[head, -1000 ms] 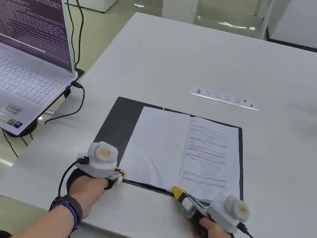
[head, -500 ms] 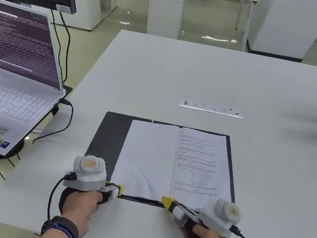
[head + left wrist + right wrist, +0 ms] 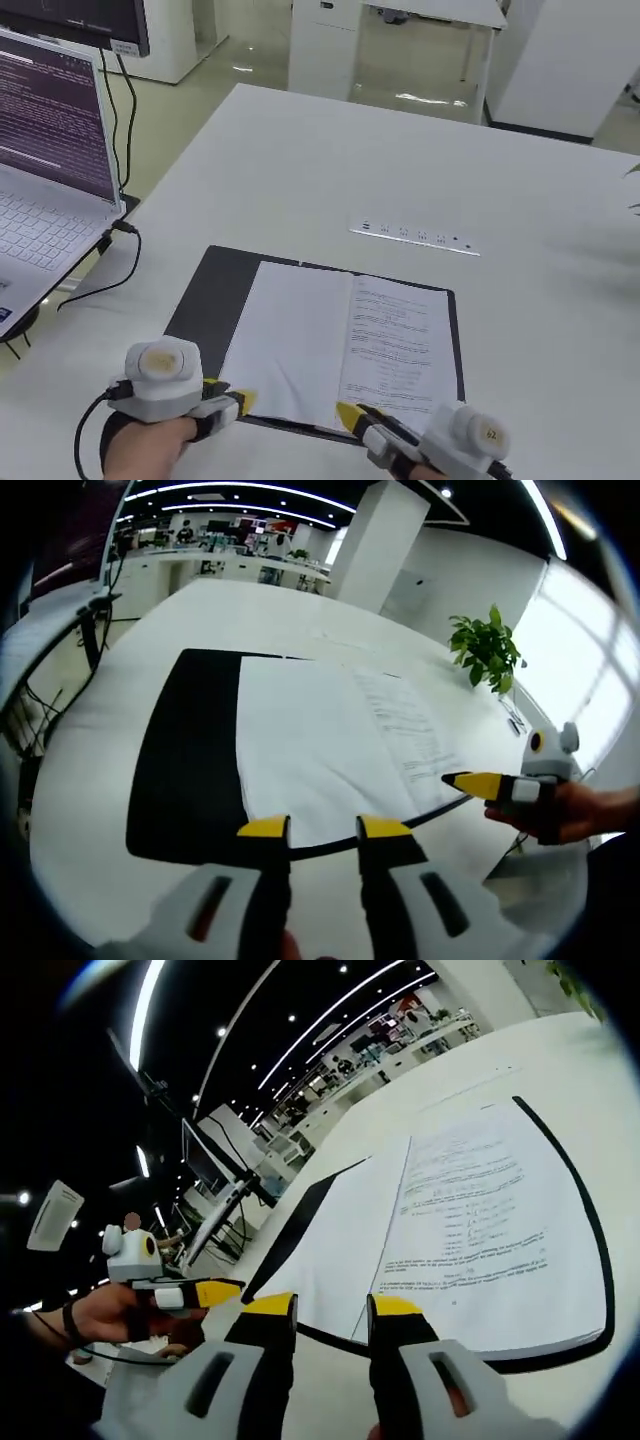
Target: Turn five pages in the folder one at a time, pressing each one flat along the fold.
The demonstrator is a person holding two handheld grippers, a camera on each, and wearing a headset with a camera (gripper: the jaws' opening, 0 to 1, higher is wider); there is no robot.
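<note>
Looking down at a folder [image 3: 205, 300], open and flat on the desk [image 3: 330, 150], close to the near edge. On its left side, a blank page [image 3: 290, 340]; on its right, a printed page [image 3: 398, 345]. No sheet lifted or curled. All flat at the fold.

By the near edge, the left claw [image 3: 238, 402], just off the corner of the blank page. Jaws a little apart, holding nothing. Near the bottom of the fold, the right claw [image 3: 348, 413], also a little apart and empty. Tips right at the edge of the folder; hard to say if touching.

Can't tell how many of the five turns are done. Looks like at least one, going by the blank back of a sheet on the left. Seems to be a gap between turns, with nothing pinched and nothing being pressed.

Left to do, most likely: pick up the edge of the printed page, bring it over, rub along the fold, then do the same for the rest.
</note>
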